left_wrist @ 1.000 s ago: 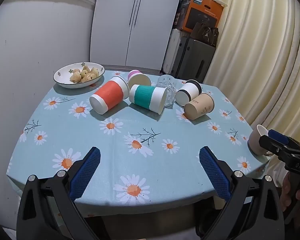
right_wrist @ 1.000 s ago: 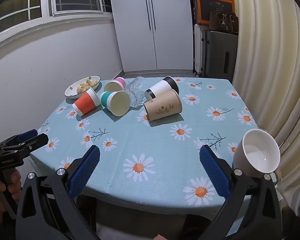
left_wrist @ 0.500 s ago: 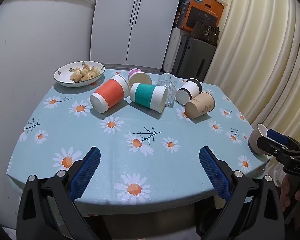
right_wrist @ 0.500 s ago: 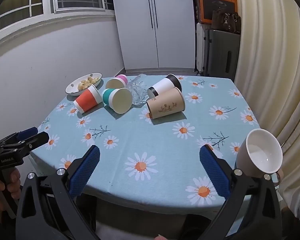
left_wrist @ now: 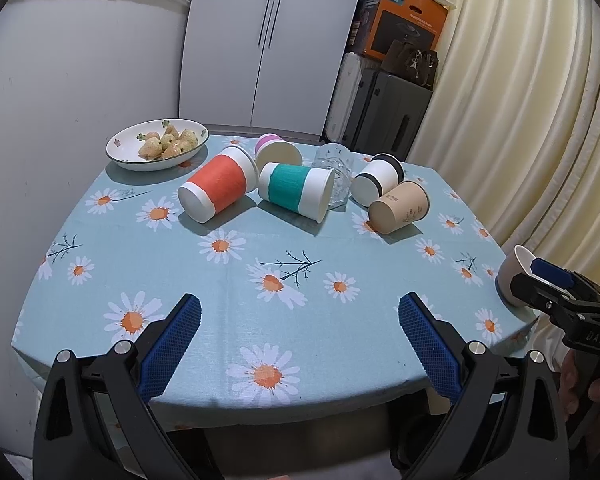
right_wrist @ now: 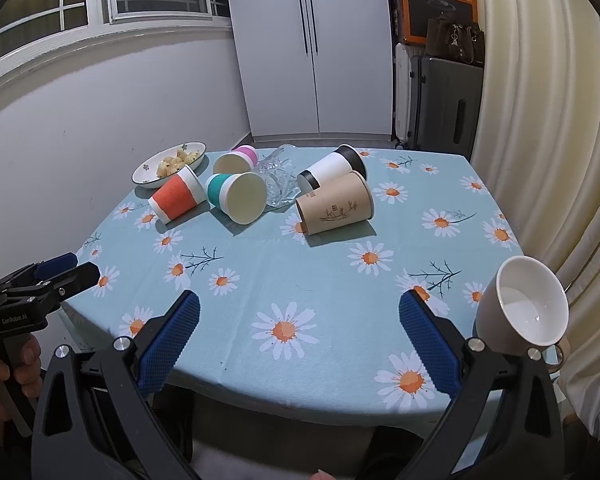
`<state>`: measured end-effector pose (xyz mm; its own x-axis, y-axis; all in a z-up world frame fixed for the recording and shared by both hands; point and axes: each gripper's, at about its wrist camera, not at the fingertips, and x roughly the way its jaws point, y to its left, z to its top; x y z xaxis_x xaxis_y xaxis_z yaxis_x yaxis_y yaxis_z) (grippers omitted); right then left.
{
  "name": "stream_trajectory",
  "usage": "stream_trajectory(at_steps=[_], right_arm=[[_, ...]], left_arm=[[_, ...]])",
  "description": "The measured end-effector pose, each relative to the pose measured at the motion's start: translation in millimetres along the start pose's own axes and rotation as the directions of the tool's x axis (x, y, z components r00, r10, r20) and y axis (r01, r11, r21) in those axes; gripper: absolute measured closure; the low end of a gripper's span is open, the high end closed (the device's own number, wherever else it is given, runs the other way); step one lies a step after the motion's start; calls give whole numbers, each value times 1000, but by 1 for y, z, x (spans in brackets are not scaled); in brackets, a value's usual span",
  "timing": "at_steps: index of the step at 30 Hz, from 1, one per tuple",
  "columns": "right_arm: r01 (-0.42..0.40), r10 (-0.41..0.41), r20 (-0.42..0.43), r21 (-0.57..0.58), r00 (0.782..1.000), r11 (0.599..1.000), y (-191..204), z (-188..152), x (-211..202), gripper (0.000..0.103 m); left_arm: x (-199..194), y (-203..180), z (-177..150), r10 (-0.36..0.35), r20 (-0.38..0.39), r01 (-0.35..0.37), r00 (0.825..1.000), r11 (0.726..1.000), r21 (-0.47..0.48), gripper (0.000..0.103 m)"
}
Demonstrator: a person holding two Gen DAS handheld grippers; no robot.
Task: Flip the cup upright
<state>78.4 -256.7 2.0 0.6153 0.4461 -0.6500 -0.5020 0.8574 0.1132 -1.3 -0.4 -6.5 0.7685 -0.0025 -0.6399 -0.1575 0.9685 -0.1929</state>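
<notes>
Several cups lie on their sides at the far half of the table: an orange cup (left_wrist: 218, 189), a teal cup (left_wrist: 296, 191), a pink cup (left_wrist: 278, 154), a clear glass (left_wrist: 334, 174), a black-and-white cup (left_wrist: 378, 184) and a brown paper cup (left_wrist: 400, 208). A grey mug with a white inside (right_wrist: 524, 308) stands tilted at the table's near right corner, just right of my right gripper (right_wrist: 300, 340). My left gripper (left_wrist: 300, 344) is open and empty over the near edge. My right gripper is open and empty too.
A white bowl of snacks (left_wrist: 156, 148) stands at the far left corner. The daisy tablecloth (left_wrist: 260, 272) covers the table. A wall runs along the left and a curtain (left_wrist: 520, 100) hangs close on the right. White cabinets and suitcases stand behind.
Both grippers have drifted back slightly from the table; both stay open. The cups have not moved.
</notes>
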Motion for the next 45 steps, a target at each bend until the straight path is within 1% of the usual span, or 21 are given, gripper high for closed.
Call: stream_trajectory(at_steps=[7, 45], right_arm=[[-2, 2, -2, 3, 1000, 1000, 0, 0, 0, 4], [-9, 9, -9, -5, 1000, 1000, 2, 0, -1, 4]], left_arm=[[0, -6, -1, 1, -4, -1, 1000, 1000, 9, 6], [0, -4, 0, 1, -19, 0, 1000, 1000, 8, 6]])
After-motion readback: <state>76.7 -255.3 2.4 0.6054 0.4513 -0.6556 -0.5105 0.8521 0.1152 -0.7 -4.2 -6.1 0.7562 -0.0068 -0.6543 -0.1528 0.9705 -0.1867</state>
